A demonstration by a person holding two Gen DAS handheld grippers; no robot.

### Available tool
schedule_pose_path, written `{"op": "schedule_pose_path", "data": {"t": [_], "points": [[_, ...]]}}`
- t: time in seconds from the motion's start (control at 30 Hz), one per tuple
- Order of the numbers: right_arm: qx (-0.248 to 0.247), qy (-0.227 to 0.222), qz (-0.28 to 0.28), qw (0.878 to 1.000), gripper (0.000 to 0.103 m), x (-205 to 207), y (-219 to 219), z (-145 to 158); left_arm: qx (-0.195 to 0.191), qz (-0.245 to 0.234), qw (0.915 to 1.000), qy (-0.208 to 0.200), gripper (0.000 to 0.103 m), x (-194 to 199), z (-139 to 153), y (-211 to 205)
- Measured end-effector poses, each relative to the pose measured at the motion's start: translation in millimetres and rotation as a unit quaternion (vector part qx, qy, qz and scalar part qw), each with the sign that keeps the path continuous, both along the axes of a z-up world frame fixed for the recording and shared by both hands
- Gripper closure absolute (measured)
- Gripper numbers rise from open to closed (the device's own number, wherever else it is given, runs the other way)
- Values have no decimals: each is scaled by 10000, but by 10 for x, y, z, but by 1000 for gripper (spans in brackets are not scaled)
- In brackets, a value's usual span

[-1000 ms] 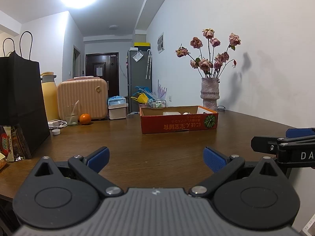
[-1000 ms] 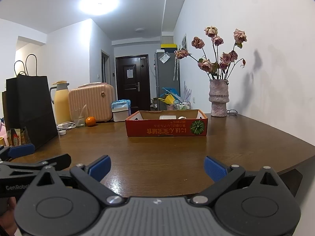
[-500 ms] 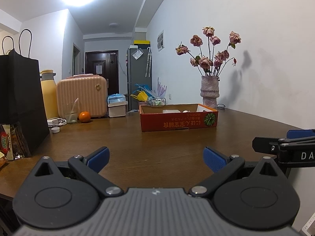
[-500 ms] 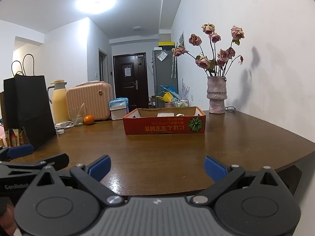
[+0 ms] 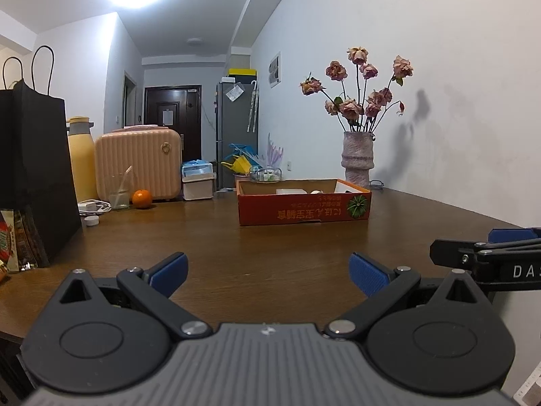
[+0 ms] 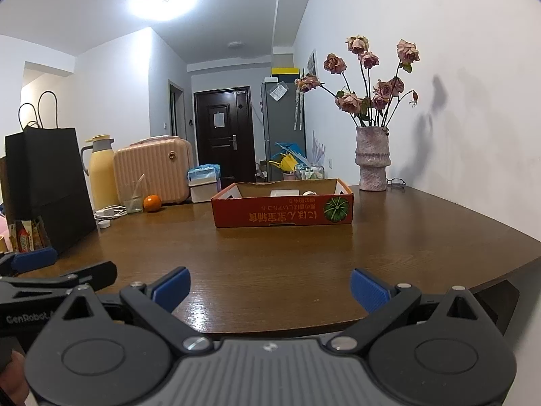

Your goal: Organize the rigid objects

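Note:
A shallow orange cardboard box point(image 5: 303, 208) sits mid-table, also in the right wrist view point(image 6: 282, 210). White objects point(image 5: 290, 191) lie inside it, mostly hidden by its wall. My left gripper point(image 5: 267, 272) is open and empty, low over the near table edge. My right gripper point(image 6: 268, 287) is open and empty beside it. The right gripper's finger shows at the right in the left wrist view point(image 5: 487, 258). The left gripper's finger shows at the left in the right wrist view point(image 6: 57, 279).
On the brown table point(image 5: 203, 237): a black paper bag point(image 5: 32, 176), yellow thermos point(image 5: 81, 159), pink case point(image 5: 137, 165), glass point(image 5: 118, 191), orange point(image 5: 141, 198), white charger point(image 5: 91, 206), small tissue box point(image 5: 197, 186), vase of dried roses point(image 5: 356, 162). Snack packets point(image 6: 25, 235) stand at the left.
Both grippers have shifted slightly, so the box sits a little differently in each view. Both stay open and empty.

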State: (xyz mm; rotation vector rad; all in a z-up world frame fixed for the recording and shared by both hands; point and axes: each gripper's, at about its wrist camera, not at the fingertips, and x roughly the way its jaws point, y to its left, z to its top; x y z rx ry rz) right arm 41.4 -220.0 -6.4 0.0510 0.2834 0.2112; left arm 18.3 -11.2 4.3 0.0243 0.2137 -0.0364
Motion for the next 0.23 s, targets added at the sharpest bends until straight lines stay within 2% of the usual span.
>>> {"op": "schedule_pose_path", "data": {"t": [0.23], "points": [[20,32,-6,10000,2,3,-10,-6,-35,78,9999,106,0,39,-16,14]]}}
